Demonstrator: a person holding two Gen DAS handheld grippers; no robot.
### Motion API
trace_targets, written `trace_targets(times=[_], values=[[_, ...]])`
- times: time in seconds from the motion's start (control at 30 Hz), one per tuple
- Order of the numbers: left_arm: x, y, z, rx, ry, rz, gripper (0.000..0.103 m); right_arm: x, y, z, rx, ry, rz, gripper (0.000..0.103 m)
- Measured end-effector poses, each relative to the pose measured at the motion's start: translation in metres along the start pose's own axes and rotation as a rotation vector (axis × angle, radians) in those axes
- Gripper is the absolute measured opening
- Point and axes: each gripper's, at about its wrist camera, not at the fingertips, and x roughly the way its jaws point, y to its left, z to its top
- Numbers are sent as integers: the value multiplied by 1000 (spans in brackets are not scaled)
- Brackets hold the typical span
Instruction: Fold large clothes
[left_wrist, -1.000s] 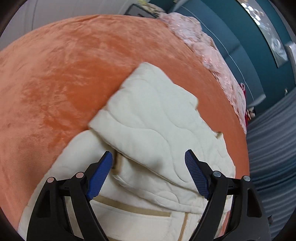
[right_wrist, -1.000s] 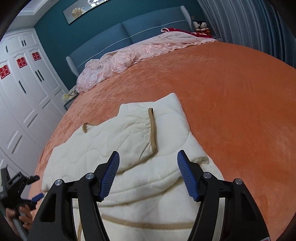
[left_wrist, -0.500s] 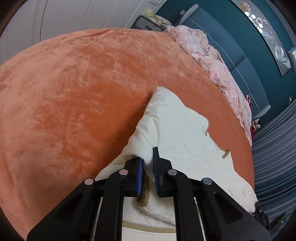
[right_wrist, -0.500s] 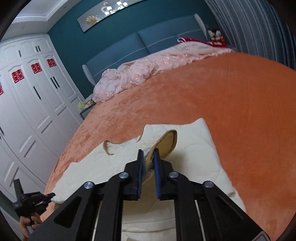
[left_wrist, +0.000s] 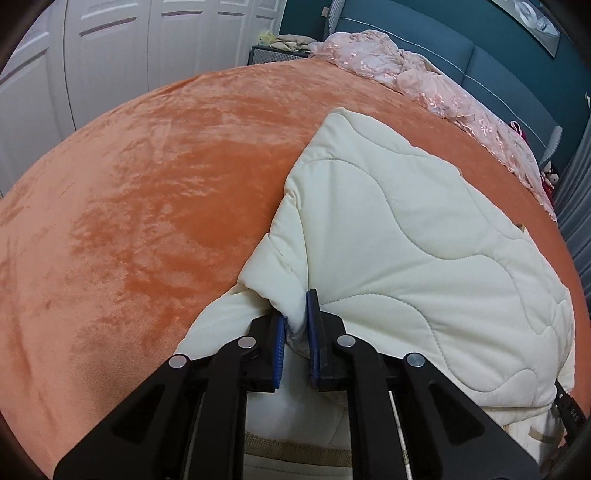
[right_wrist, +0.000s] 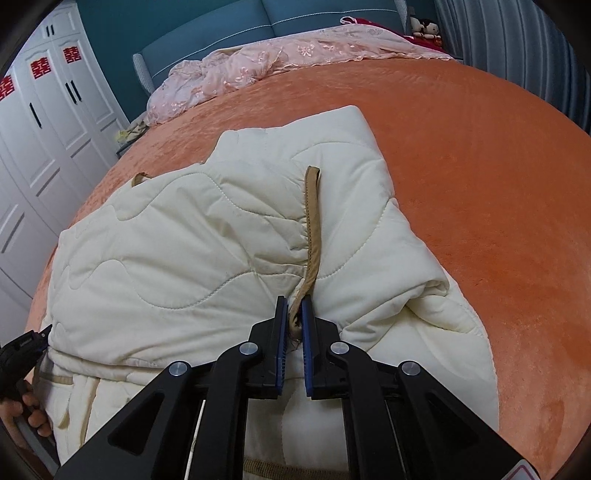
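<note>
A cream quilted jacket with tan trim lies partly folded on the orange bedspread. My left gripper is shut on a bunched corner of the jacket's folded upper layer. In the right wrist view the same jacket spreads ahead, and my right gripper is shut on its tan-trimmed edge. The other hand and its black gripper show at the far left edge of that view. The lower jacket layer with a tan band lies under both grippers.
A pink lace cover is heaped at the head of the bed against a teal headboard. White wardrobe doors stand on one side, grey curtains on the other. Bare orange bedspread surrounds the jacket.
Both grippers went from wide open to shut on the jacket. They lifted the pinched fabric, then sank lower, pulling the upper layer toward the near side.
</note>
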Motion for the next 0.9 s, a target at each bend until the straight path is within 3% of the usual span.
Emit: trace_targets(times=[0.1, 0.17, 0.23, 0.33, 0.4, 0.57, 0.73, 0.9], values=[[-17, 0, 2, 27, 0, 31, 19, -21, -2, 4, 31, -10, -5, 11], [-47, -2, 2, 76, -39, 48, 25, -52, 5, 2, 22, -77, -38, 19], [-75, -8, 5, 123, -97, 39, 28, -76, 19, 3, -11, -148, -59, 19], [-95, -26, 18, 130, -125, -55, 35, -76, 56, 13, -70, -149, 19, 19], [-84, -47, 22, 141, -75, -124, 35, -58, 86, 16, -129, -102, 71, 19], [-26, -87, -5, 203, 59, -126, 35, 2, 131, -12, -221, 38, 95, 19], [-7, -92, -41, 280, -39, -73, 36, 15, 131, -36, -252, 8, 66, 18], [-3, -96, -45, 295, -61, -49, 36, 19, 128, -41, -249, -3, 70, 18]])
